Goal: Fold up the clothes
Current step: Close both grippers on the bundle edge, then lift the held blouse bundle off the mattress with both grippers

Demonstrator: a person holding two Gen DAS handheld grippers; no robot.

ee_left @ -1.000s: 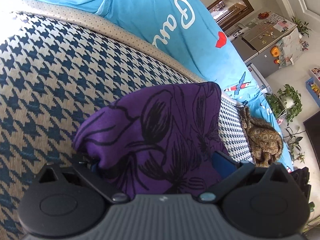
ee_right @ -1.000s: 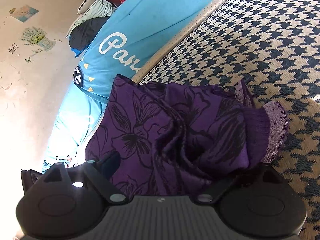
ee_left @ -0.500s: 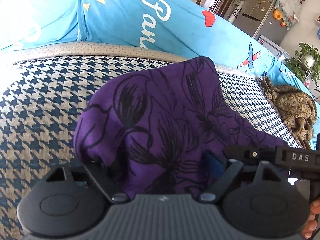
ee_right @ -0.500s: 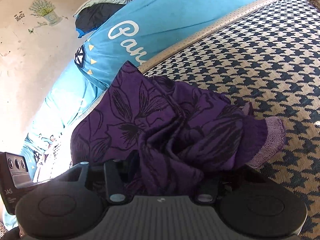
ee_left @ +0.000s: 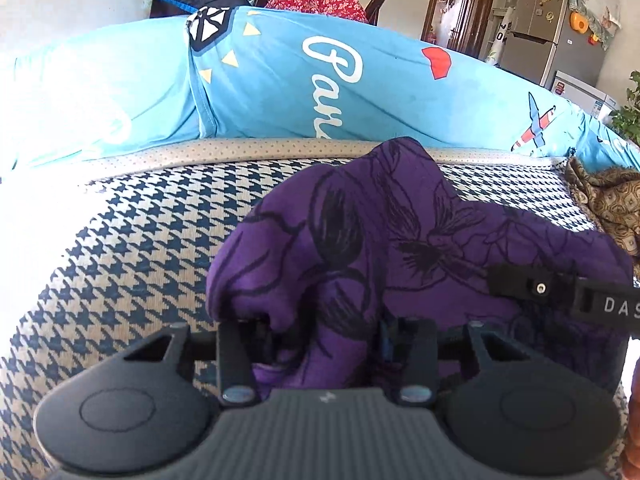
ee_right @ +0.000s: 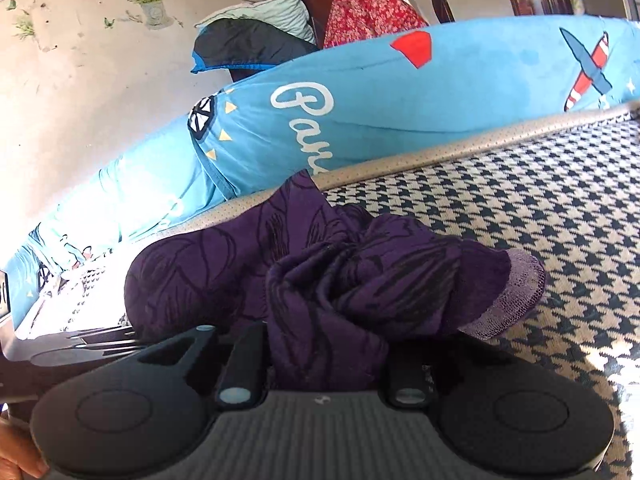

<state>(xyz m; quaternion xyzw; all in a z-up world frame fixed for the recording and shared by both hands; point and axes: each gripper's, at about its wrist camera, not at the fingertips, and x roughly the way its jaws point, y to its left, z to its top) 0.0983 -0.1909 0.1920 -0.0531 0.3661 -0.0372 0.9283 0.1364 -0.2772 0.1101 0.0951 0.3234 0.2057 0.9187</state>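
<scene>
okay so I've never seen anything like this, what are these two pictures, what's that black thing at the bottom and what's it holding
No robot here: a person carries a hand-held gripper in each hand, each with a wide-angle camera looking along its fingers. One picture is from the left hand-held gripper, the other from the right hand-held gripper. The black shape at the bottom is the tool's own body. Both are clamped on the same purple flowered garment, bunched over a houndstooth cushion. Behind lies a blue printed pillow; a brown patterned cloth sits aside.
</scene>
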